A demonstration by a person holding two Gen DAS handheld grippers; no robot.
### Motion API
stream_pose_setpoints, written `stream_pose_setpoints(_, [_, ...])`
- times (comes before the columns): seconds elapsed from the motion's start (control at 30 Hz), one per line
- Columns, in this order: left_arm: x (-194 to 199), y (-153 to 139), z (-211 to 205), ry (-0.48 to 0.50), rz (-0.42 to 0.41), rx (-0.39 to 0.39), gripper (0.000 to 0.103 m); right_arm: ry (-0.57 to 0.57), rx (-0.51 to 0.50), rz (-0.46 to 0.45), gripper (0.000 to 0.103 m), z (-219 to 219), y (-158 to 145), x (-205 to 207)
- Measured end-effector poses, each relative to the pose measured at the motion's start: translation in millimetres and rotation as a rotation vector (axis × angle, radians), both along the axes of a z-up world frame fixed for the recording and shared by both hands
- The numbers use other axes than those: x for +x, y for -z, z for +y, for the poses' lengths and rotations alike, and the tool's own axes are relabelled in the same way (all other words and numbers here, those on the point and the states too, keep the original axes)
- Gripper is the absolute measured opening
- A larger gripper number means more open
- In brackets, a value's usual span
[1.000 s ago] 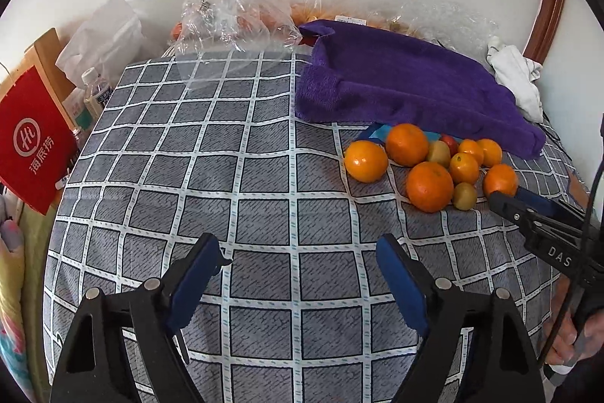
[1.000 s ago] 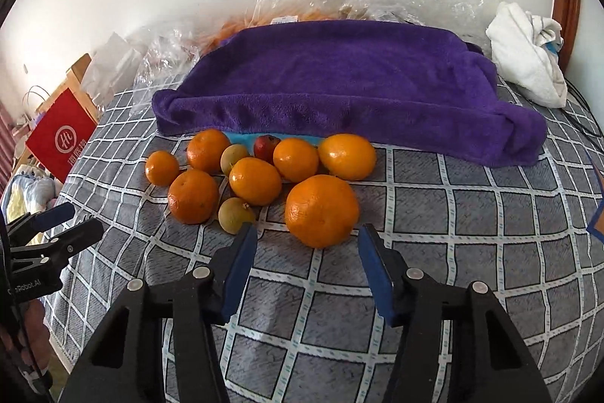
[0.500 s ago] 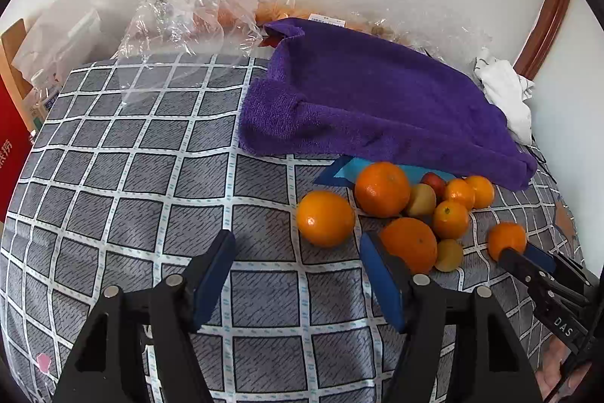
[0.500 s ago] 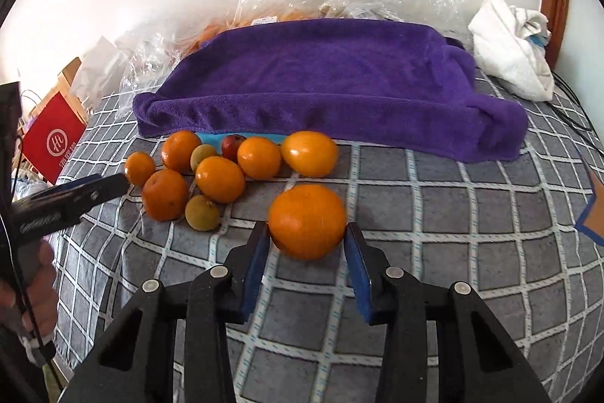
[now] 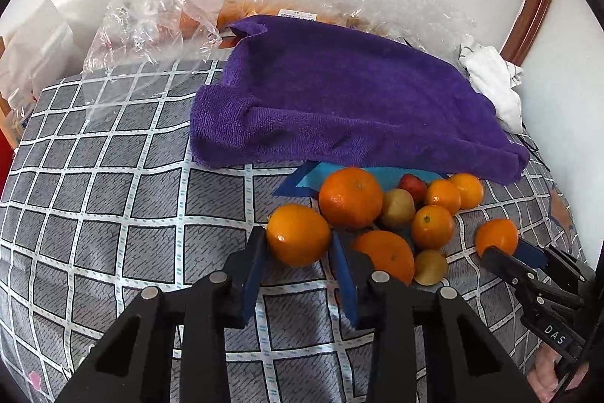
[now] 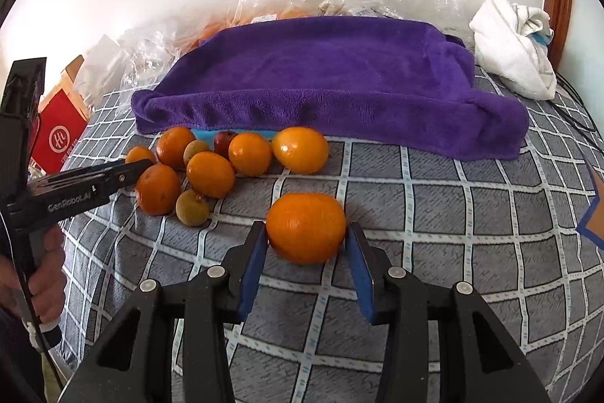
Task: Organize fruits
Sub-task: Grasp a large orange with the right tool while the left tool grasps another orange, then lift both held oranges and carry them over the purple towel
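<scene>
Grey checked bedspread (image 5: 113,199), purple towel (image 5: 339,101) behind. My left gripper (image 5: 298,248) has just been closing and clamps an orange (image 5: 298,233) at the pile's edge; my right gripper (image 6: 305,244) grips another orange (image 6: 305,227), set apart from the pile.

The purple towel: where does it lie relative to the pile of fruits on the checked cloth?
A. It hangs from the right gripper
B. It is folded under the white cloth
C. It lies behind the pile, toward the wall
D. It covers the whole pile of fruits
C: in the right wrist view the purple towel spreads behind the pile of fruits, toward the wall, and the fruits sit uncovered at its near edge.
</scene>
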State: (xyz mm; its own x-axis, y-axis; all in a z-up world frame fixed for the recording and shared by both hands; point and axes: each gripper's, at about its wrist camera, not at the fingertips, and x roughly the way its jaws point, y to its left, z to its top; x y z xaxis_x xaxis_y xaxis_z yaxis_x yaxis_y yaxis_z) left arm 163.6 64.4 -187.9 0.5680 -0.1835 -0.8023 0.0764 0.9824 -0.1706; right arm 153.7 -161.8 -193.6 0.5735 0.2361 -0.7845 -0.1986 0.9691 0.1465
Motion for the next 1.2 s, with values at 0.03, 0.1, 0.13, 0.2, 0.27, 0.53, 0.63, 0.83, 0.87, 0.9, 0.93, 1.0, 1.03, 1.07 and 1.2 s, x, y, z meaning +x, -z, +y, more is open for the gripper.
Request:
stream_pose_setpoints(0.03, [-1.0, -0.4, 2.4, -0.008, 0.002, -0.005, 0.033, 0.0, -0.002, -0.002, 0.042, 1.0, 0.1, 1.3])
stream_pose_setpoints(0.1, [-4.0, -1.1, 5.9, -0.013, -0.004, -0.008, 0.033, 0.001, -0.002, -0.011, 0.042, 2.2, 0.4, 2.2])
stream_pose_setpoints(0.13, [-5.8, -1.6, 7.5, -0.013, -0.003, -0.004, 0.033, 0.0, 0.0, -0.011, 0.042, 2.0, 0.3, 2.2])
stream_pose_setpoints(0.2, [-9.2, -3.2, 9.2, -0.019, -0.003, 0.002, 0.033, -0.005, 0.015, -0.003, 0.042, 1.0, -0.8, 1.8])
stream_pose_setpoints(0.27, [-13.4, -5.9, 10.7, -0.022, -0.007, 0.003, 0.033, -0.005, 0.033, -0.006, 0.041, -1.7, -3.9, -0.9])
stream_pose_setpoints(0.53, [-21.8, -25.5, 7.4, -0.029, -0.037, 0.008, 0.033, -0.015, 0.043, -0.06, 0.031, -9.1, -28.9, -11.9])
stream_pose_setpoints(0.63, [-22.7, -29.1, 4.3, -0.024, -0.037, 0.009, 0.033, -0.023, 0.019, -0.034, 0.031, -8.8, -24.9, -8.2])
stream_pose_setpoints(0.83, [-24.8, -32.6, 7.1, -0.036, -0.034, 0.008, 0.033, -0.019, 0.031, -0.018, 0.049, -10.0, -17.4, -0.2])
stream_pose_setpoints(0.87, [-24.5, -32.7, 7.5, -0.038, -0.032, 0.009, 0.033, -0.014, 0.015, -0.004, 0.049, -7.9, -13.2, 3.8])
stream_pose_setpoints(0.9, [-24.2, -32.9, 8.2, -0.04, -0.031, 0.01, 0.033, -0.015, 0.004, 0.007, 0.049, -6.0, -9.3, 6.6])
stream_pose_setpoints(0.93, [-24.0, -33.2, 9.2, -0.041, -0.031, 0.012, 0.033, -0.017, -0.001, 0.013, 0.049, -4.8, -5.7, 8.7])
stream_pose_setpoints(1.0, [-23.0, -33.8, 9.8, -0.04, -0.031, 0.017, 0.033, -0.01, -0.013, 0.025, 0.047, -3.5, 1.6, 13.0])
stream_pose_setpoints(1.03, [-22.9, -34.2, 10.5, -0.04, -0.032, 0.019, 0.033, -0.015, -0.007, 0.03, 0.044, -3.3, 4.5, 14.4])
stream_pose_setpoints(1.07, [-22.2, -34.7, 10.5, -0.039, -0.032, 0.02, 0.033, -0.017, -0.006, 0.027, 0.043, -3.2, 5.2, 14.1])
stream_pose_setpoints(1.2, [-17.3, -39.4, 10.0, -0.038, -0.037, 0.018, 0.033, -0.022, -0.013, 0.021, 0.042, -3.6, -0.9, 13.7])
